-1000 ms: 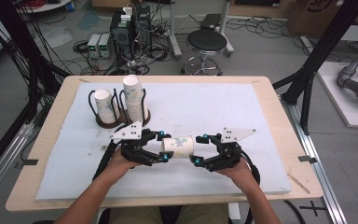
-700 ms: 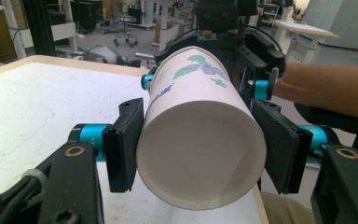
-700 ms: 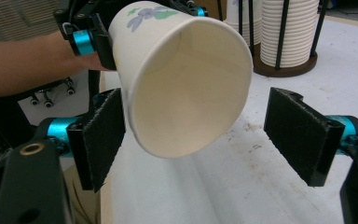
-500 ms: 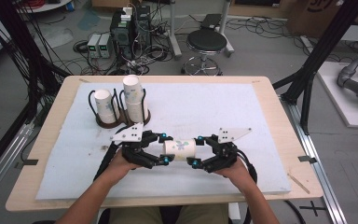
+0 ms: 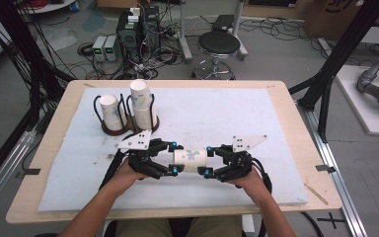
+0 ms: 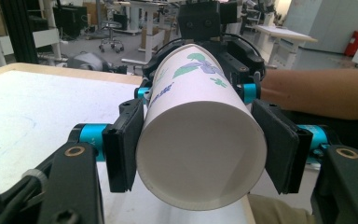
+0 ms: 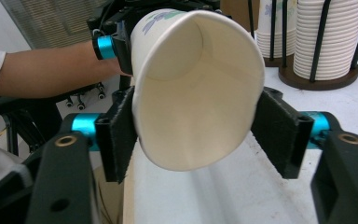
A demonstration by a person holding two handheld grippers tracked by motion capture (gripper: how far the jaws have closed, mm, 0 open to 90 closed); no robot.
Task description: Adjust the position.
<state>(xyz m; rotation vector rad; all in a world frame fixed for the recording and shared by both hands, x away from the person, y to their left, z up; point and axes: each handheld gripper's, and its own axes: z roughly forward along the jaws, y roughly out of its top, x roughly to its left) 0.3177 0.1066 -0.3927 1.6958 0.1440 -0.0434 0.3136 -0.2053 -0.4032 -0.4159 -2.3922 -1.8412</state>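
Both grippers on one cup (image 5: 189, 159), held lying on its side above the mat (image 5: 217, 116), near the front edge, between the two hands.

Left gripper (image 5: 172, 158): clamped on the closed-bottom end. In the left gripper view the pads (image 6: 122, 144) press both sides of the cup (image 6: 200, 135), base facing the camera, wall still round.

Right gripper (image 5: 208, 160): jaws have just been closing, cup between them. In the right gripper view the open mouth of the cup (image 7: 198, 93) faces the camera and the rim is squashed into an oval. The left pad (image 7: 119, 135) is on the wall; the right pad (image 7: 275, 130) touches at the rim edge. So it's gripping the mouth end.

Cup print: green leaves and a purple flower, visible on top in the high view.

Forearms come in from the bottom of the high view, hands (image 5: 123, 175) wrapped around the gripper bodies.

Farther back, left of centre on the mat: two wire racks on round brown bases (image 5: 116, 131), each with a stack of white cups (image 5: 142, 101). The right stack is taller than the left stack (image 5: 111, 111). Racks well apart from the held cup.

Beyond the table (image 5: 177, 84): stool (image 5: 219, 44), electronics boxes (image 5: 138, 24), cables on the floor.
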